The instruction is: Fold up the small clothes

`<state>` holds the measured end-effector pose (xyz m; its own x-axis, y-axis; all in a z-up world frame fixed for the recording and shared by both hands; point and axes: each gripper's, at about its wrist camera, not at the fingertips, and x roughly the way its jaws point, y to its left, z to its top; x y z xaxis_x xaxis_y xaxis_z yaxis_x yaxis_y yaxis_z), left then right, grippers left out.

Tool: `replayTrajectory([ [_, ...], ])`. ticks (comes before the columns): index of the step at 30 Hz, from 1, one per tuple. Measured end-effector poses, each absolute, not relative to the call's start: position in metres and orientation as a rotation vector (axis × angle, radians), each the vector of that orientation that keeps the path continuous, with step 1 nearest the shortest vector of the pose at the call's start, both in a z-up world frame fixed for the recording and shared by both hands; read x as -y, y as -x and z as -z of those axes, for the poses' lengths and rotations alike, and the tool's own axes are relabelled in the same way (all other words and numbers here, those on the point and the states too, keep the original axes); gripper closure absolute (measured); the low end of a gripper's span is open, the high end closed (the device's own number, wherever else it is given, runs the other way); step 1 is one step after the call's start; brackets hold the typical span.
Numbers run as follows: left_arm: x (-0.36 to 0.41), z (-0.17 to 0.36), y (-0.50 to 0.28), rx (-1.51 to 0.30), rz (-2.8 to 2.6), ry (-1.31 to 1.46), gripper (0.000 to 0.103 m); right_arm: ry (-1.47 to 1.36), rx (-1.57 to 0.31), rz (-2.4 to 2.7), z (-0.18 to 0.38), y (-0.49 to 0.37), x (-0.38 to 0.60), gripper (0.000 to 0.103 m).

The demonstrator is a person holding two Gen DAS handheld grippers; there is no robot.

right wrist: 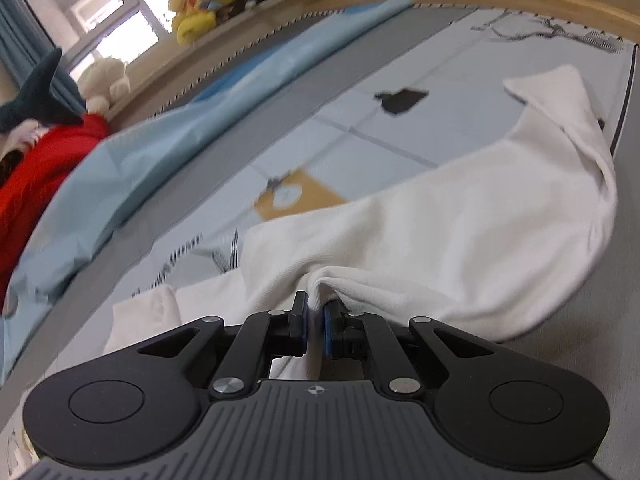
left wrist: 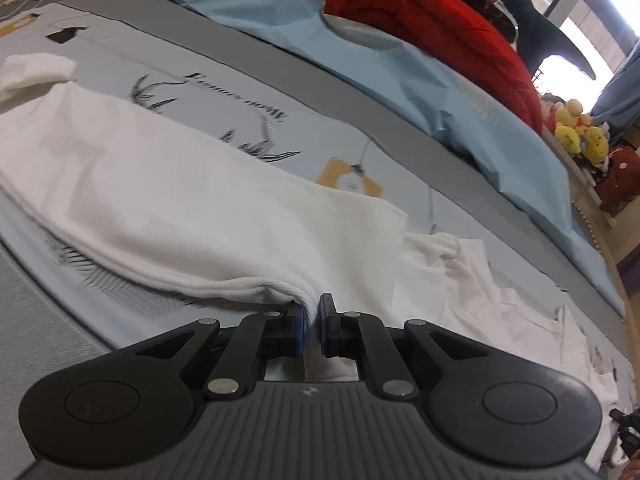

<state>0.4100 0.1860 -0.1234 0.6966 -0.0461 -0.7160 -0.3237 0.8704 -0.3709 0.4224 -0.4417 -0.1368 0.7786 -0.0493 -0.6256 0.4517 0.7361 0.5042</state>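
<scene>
We have both tools on one white garment [left wrist: 168,184], which lies on the printed bed sheet [left wrist: 132,52]. Left gripper [left wrist: 314,326]: blue pads drawn close, a bunch of the white cloth's rolled edge caught between them right at the tips; the cloth runs away ahead and to the left of the tool as a long doubled band, with a loose end [left wrist: 36,66] far ahead at the left. Right gripper [right wrist: 316,322]: jaws likewise nearly together, a puckered ridge of the white garment [right wrist: 460,232] pinched at the tips; cloth spreads ahead and to the right of this tool, ending in a pointed flap [right wrist: 548,88] far ahead. More white fabric [left wrist: 520,320] lies rumpled to the right of the left tool, and beneath and left of the right tool; whether it is the same piece or a second one we cannot tell. Progress, as we judge it: one lengthwise fold looks made, since the band ahead of the left tool shows a doubled, rounded edge. Not finished: the far ends are untucked, the near fabric is wrinkled, and no compact stack is in sight. Remaining, by our estimate, is to carry the pinched edge across, lay it flat and smooth it. Beyond the work, well ahead: light blue bedding [left wrist: 400,64], a red quilt [left wrist: 440,28], and yellow plush toys [right wrist: 204,4] on a ledge.
</scene>
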Motion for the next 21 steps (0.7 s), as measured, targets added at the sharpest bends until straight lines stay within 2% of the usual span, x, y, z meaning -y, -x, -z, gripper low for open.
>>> replayTrajectory([
  [4, -0.189, 0.123, -0.414, -0.853, -0.124, 0.556, 0.089, -0.671, -0.737, 0.261, 0.144, -0.426, 0.440, 0.091],
  [8, -0.196, 0.116, -0.398, -0.900, -0.074, 0.600, 0.085, -0.591, -0.786, 0.236, 0.138, -0.407, 0.433, 0.081],
  [21, -0.166, 0.109, -0.268, -1.254, 0.128, 0.428, 0.083, -0.329, -1.149, -0.026, 0.129, -0.273, 0.402, 0.080],
])
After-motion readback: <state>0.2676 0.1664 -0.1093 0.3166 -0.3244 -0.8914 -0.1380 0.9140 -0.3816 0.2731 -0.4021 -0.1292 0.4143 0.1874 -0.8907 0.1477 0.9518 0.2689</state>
